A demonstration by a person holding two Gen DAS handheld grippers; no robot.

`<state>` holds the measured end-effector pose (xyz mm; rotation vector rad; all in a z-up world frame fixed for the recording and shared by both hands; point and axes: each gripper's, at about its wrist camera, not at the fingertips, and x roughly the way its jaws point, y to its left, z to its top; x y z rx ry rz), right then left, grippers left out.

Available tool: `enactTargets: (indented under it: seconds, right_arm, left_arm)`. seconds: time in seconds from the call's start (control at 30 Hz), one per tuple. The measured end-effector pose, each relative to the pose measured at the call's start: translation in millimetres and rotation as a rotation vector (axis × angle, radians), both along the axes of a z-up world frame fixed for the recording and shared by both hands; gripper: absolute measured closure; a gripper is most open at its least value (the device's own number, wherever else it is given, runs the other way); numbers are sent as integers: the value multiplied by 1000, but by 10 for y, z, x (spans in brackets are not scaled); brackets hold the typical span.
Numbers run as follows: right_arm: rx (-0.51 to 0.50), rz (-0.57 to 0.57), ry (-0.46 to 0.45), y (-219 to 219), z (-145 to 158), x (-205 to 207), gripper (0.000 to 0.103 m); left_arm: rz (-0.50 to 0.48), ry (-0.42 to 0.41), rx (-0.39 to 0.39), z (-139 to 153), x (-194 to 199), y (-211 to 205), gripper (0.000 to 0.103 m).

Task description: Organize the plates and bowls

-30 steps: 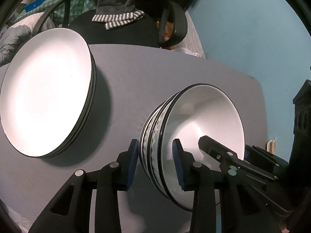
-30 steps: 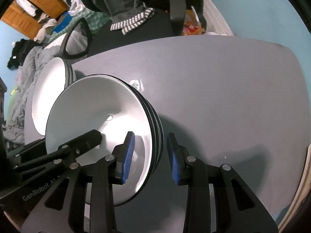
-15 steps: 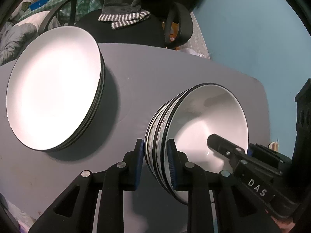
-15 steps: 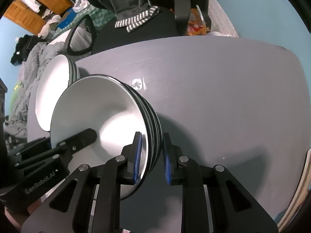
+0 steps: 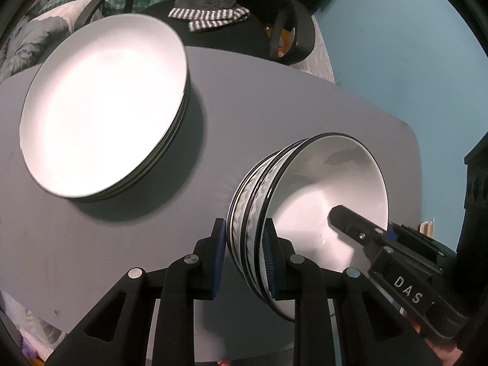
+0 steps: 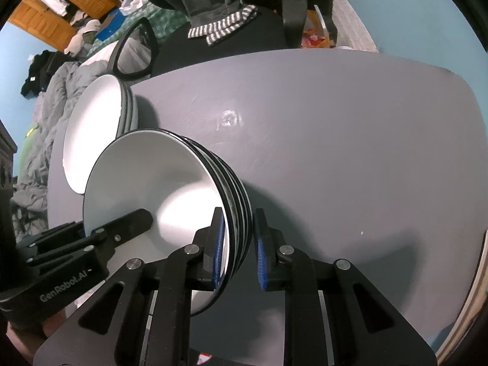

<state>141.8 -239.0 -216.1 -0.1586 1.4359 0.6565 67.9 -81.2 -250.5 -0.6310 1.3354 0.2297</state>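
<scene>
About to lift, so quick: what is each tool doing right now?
Left tool: closed on the near rim of the bowl stack.
Right tool: closed on the stack's opposite rim.

We see a grey table [image 6: 350,140] | black office chair [image 6: 268,27] behind it, striped-cuff garment [image 6: 222,27] draped over | teal wall [image 5: 396,45] | rumpled grey bedding [image 6: 52,97] | wooden cabinet [image 6: 52,15] far left

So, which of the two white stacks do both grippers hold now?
The stack of bowls, deep with wavy outsides; left gripper and right gripper clamp opposite rims. The stack of plates lies flat, untouched.
</scene>
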Motion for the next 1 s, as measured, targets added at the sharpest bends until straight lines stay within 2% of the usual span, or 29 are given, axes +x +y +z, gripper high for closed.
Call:
enactTargets:
  seconds: [0.3, 1.0]
  right_arm:
    - [9, 59, -9, 172, 116, -97, 85]
    - [96, 153, -75, 801, 598, -164, 84]
  left_arm:
    - [41, 13, 13, 111, -136, 127, 81]
    - [176, -49, 65, 609, -483, 641, 81]
